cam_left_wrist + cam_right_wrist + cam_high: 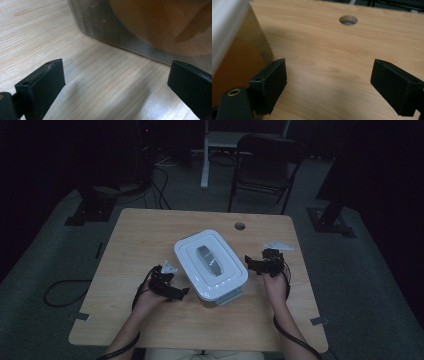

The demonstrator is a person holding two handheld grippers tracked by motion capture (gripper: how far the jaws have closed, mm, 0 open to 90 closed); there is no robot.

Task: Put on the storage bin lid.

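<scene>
Left gripper (181,292) at lower left of centre in the high view, jaws spread wide, empty, just beside the box's near-left corner. White lidded box (211,264) sits mid-frame on the wooden table (135,235), turned diagonally, grey handle (210,259) on the lid. Right gripper (250,262) at right of centre, jaws also wide apart, empty, close against the box's right side.

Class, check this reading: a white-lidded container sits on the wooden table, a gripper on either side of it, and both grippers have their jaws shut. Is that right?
Not quite. The container does sit on the table between the left gripper and right gripper, but both are open. Each gripper view shows its two black jaws wide apart with bare wood between them, holding nothing.
</scene>
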